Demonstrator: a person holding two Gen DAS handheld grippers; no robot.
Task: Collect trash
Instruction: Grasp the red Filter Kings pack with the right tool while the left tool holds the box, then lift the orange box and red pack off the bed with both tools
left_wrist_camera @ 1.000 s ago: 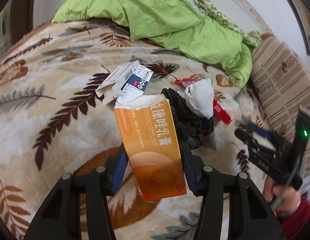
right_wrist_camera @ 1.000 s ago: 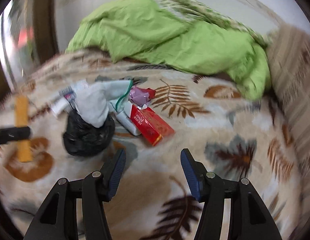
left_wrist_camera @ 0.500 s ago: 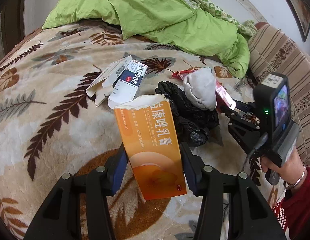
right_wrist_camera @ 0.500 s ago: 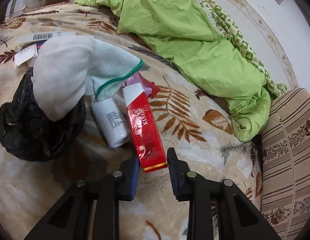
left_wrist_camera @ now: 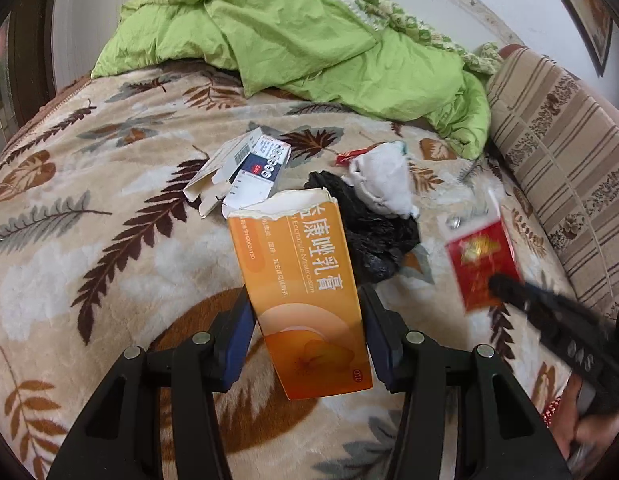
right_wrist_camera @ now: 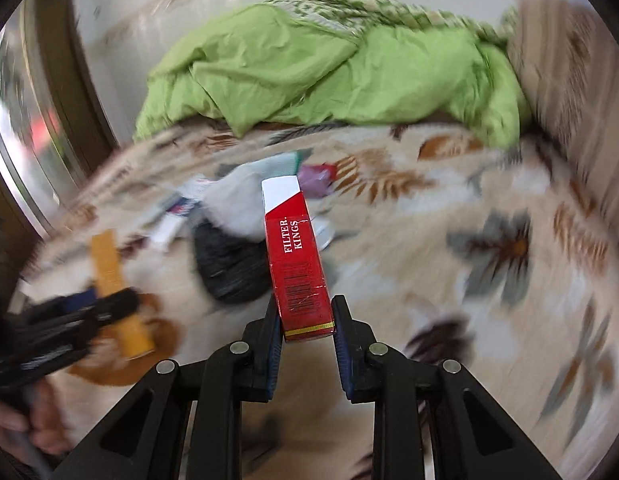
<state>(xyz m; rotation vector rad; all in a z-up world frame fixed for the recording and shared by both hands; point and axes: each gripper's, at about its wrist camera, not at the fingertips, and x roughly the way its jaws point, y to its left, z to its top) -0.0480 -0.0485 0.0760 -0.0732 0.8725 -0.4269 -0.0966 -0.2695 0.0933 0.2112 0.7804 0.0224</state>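
Observation:
My left gripper [left_wrist_camera: 305, 324] is shut on a torn orange cream box [left_wrist_camera: 301, 284] and holds it above the leaf-print blanket. My right gripper [right_wrist_camera: 305, 320] is shut on a red cigarette pack [right_wrist_camera: 295, 256], lifted off the blanket; the pack also shows blurred in the left wrist view [left_wrist_camera: 479, 256]. On the blanket lie a black plastic bag [left_wrist_camera: 373, 236], a white sock [left_wrist_camera: 383, 182] on top of it, flattened white and blue cartons [left_wrist_camera: 241, 168], and a small red wrapper [left_wrist_camera: 349, 156]. The left gripper with the orange box [right_wrist_camera: 117, 280] shows blurred in the right wrist view.
A crumpled green quilt [left_wrist_camera: 309, 40] lies at the back of the bed. A striped sofa cushion [left_wrist_camera: 561, 152] runs along the right side. A dark wooden frame [right_wrist_camera: 81, 80] stands at the left. A white bottle [right_wrist_camera: 323, 232] peeks from behind the cigarette pack.
My right gripper closed on the red cigarette pack and lifted it away from the pile toward the right. My left gripper kept holding the orange box nearly still.

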